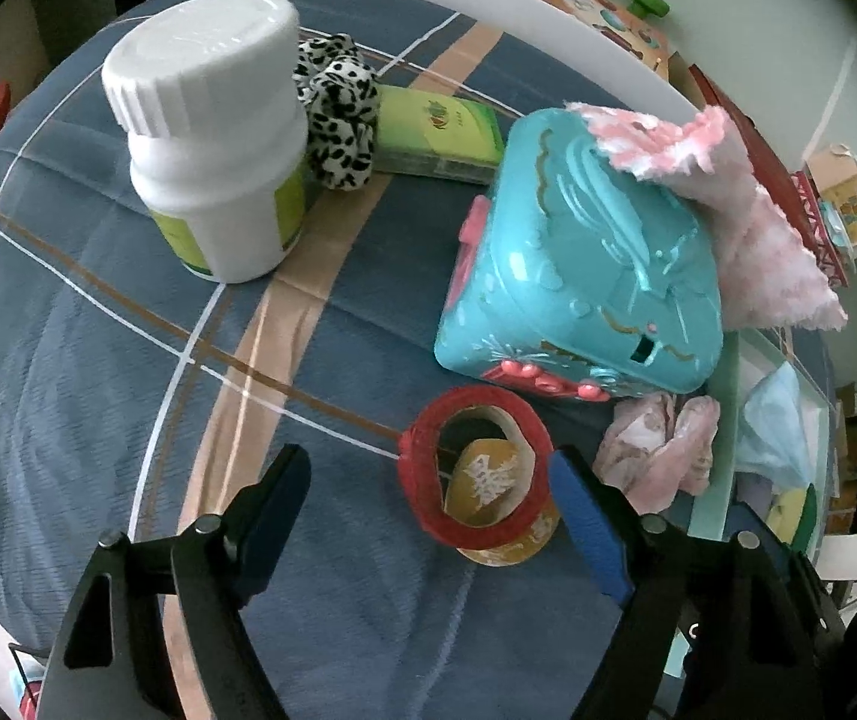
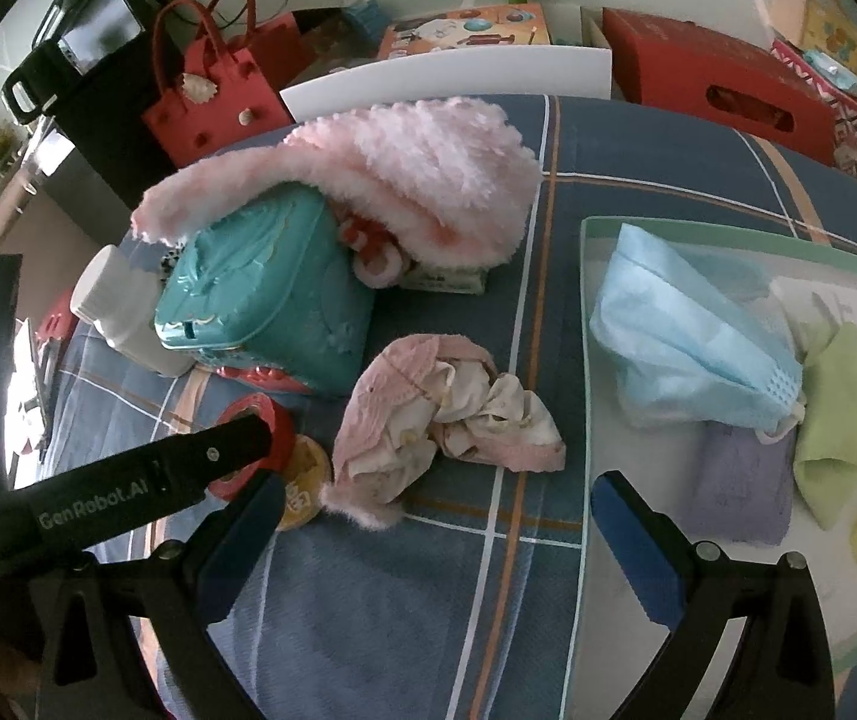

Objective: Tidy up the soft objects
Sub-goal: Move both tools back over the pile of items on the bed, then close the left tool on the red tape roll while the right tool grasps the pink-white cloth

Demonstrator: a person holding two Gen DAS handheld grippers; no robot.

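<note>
My left gripper (image 1: 428, 492), jaws wide and empty beside the red tape roll (image 1: 476, 468), risks snagging that hard roll instead of the crumpled pink cloth (image 1: 659, 450).

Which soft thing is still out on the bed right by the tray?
The crumpled pink and cream cloth. It lies on the blue checked bedcover beside the tray, while the blue face mask already lies inside the tray.

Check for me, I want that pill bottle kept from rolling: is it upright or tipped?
Upright: the white bottle stands on its base on the plaid cloth, cap on top.
</note>
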